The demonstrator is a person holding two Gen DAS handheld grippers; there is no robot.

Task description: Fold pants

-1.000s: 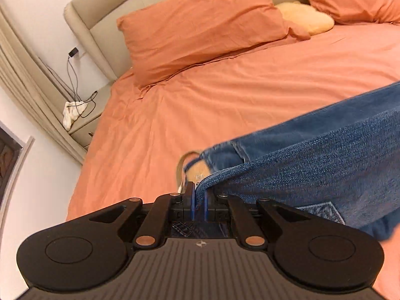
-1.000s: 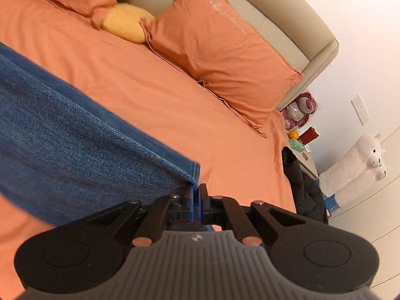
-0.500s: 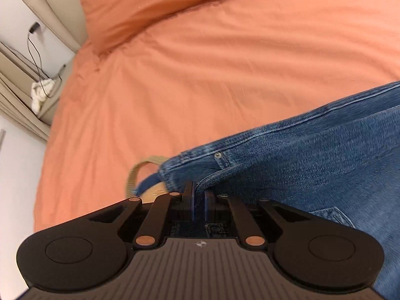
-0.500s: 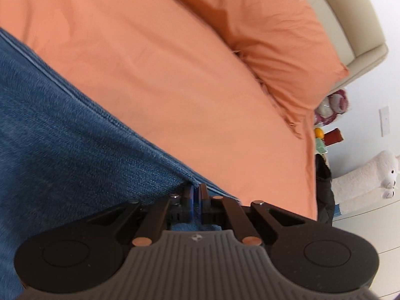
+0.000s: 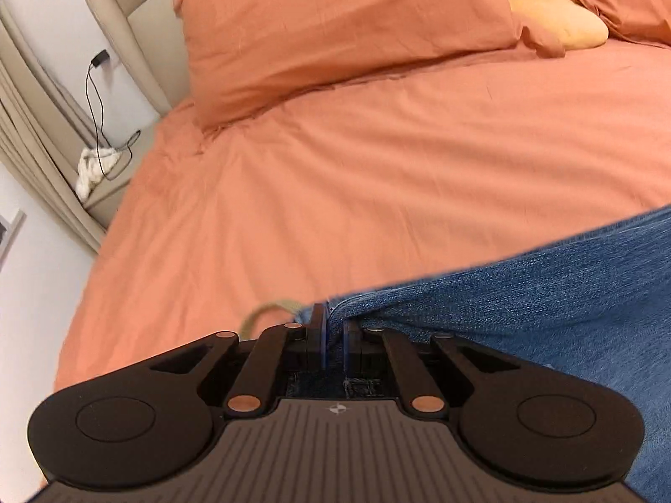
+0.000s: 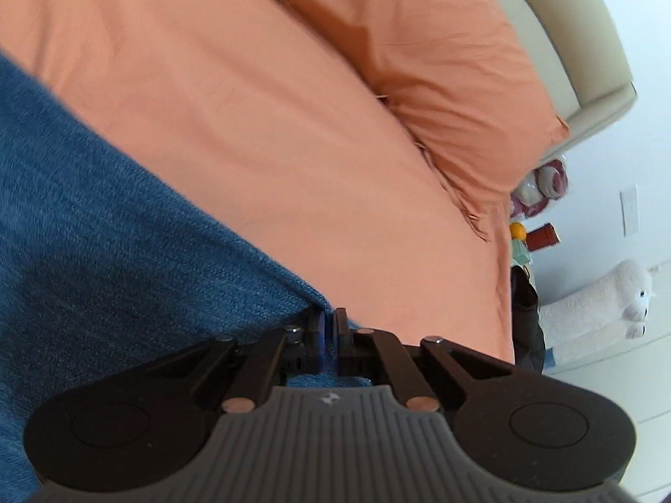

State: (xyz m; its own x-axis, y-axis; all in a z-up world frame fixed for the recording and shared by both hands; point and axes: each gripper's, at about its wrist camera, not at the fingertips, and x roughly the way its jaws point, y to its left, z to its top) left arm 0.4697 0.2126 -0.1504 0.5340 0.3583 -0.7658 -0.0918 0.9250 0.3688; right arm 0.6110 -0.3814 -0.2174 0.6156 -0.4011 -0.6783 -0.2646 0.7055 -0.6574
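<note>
The blue denim pants stretch between my two grippers above the orange bed. My left gripper is shut on one end of the pants, where a tan loop sticks out to the left of the fingers. In the right wrist view the pants fill the left side, and my right gripper is shut on their corner. The cloth under both grippers is hidden by the gripper bodies.
The orange bedsheet lies ahead, with orange pillows and a yellow cushion at the beige headboard. A nightstand with a cable and white cloth stands left. A white plush toy and dark clothing lie right of the bed.
Both grippers have tilted back up from the bed, still holding the pants. The pillows and headboard have come back into the left view, and the pants look blurred with motion.
</note>
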